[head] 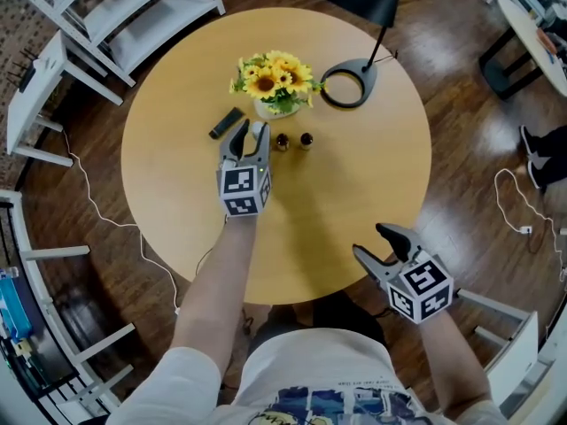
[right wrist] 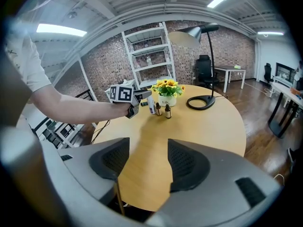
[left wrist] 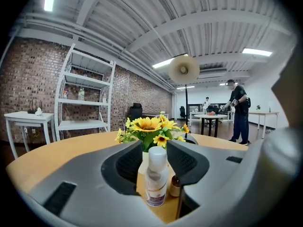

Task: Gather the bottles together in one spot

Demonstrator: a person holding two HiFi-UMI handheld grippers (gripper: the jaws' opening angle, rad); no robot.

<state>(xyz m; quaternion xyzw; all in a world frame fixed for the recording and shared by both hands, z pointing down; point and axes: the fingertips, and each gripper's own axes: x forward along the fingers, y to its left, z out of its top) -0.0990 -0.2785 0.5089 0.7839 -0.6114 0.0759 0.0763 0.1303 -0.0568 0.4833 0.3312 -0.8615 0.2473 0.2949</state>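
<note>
A white bottle (head: 258, 132) (left wrist: 156, 176) (right wrist: 150, 104) stands upright on the round wooden table (head: 354, 202), just in front of the flower vase. My left gripper (head: 247, 140) (left wrist: 155, 150) is around it with a jaw on each side; slim gaps show at the pads, so it is open. Two small amber bottles (head: 282, 142) (head: 306, 140) stand right of it, close together; one (left wrist: 175, 186) shows behind the right jaw. My right gripper (head: 369, 240) (right wrist: 147, 150) hangs open and empty at the table's near right edge.
A white vase of sunflowers (head: 275, 82) stands behind the bottles. A black lamp base (head: 348, 85) lies to its right, and a small black device (head: 226, 122) lies left of the white bottle. White shelving (head: 133, 7) stands beyond the table's far left.
</note>
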